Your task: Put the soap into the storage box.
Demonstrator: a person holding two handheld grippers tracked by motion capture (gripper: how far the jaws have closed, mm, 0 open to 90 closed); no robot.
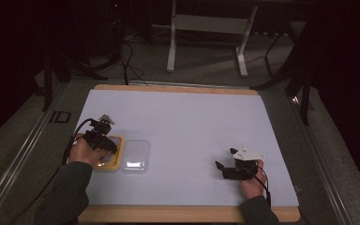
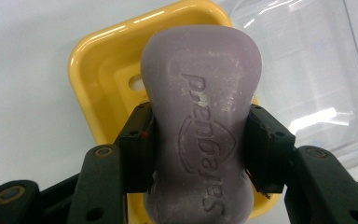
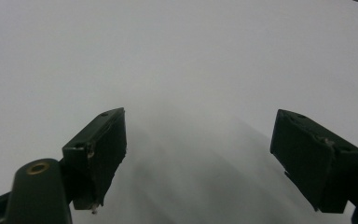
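Observation:
A purple bar of soap with embossed lettering is clamped between the black jaws of my left gripper, held over a yellow soap dish. In the high view that left gripper sits above the yellow dish at the table's left. A clear plastic lid lies flat just right of the dish; the same clear lid shows in the left gripper view. My right gripper rests low at the table's right front. Its jaws stand wide apart over bare white surface, as the right gripper view shows.
The white table top has a wooden edge along the front and back. Beyond the far edge stand a metal frame and loose cables on the floor.

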